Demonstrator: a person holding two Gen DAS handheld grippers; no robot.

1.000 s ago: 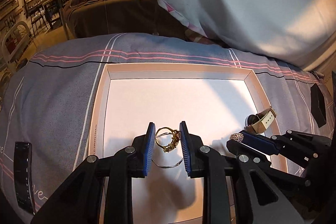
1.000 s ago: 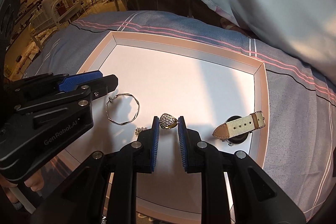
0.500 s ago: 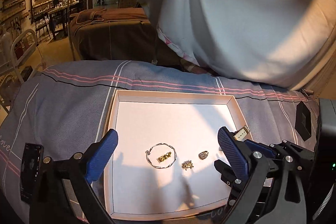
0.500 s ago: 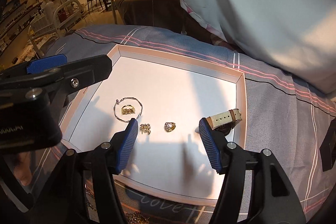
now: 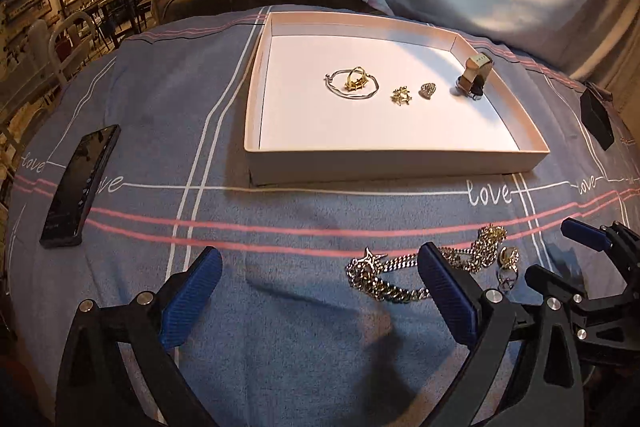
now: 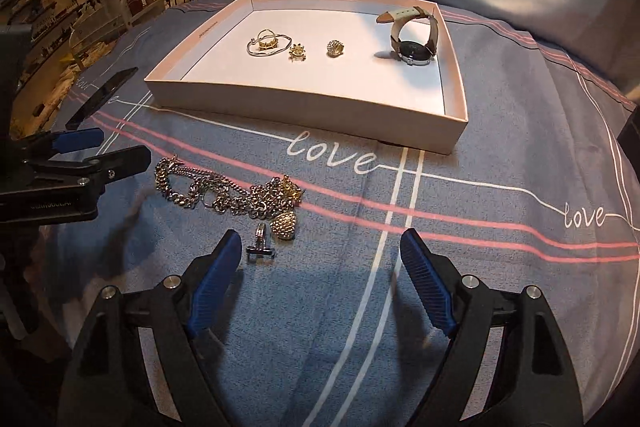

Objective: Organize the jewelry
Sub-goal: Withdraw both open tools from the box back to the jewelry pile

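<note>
**Both tools apart over the cloth, part of the jewelry in the tray**

A grey-blue cloth with pink and white stripes and the word "love" (image 6: 332, 157) covers the table. On it sits a shallow cream cardboard tray (image 5: 396, 163), holding a row of pieces: a cream-strapped wristwatch with a dark face (image 6: 414, 35) standing on edge near the right wall, a thin silver wire bangle (image 5: 351, 87) with a gold ring (image 5: 355, 78) inside its loop, a small gold starburst brooch (image 5: 401, 95) and a sparkling heart-shaped charm (image 5: 427, 90).

A black phone (image 5: 80, 187) lies flat on the cloth, well to the left of the tray.

Nearer the cameras, outside the tray, lies a tangled heap of chunky gold and silver chain (image 6: 228, 193), with a gold textured heart pendant (image 6: 285, 225) and a small silver cufflink (image 6: 260, 247) just beside it.

The left tool (image 5: 320, 291) has its blue pads spread fully apart, with nothing between them. The right tool (image 6: 320, 279) is opening, its pads wide, gripping nothing, only bare cloth between them.
</note>
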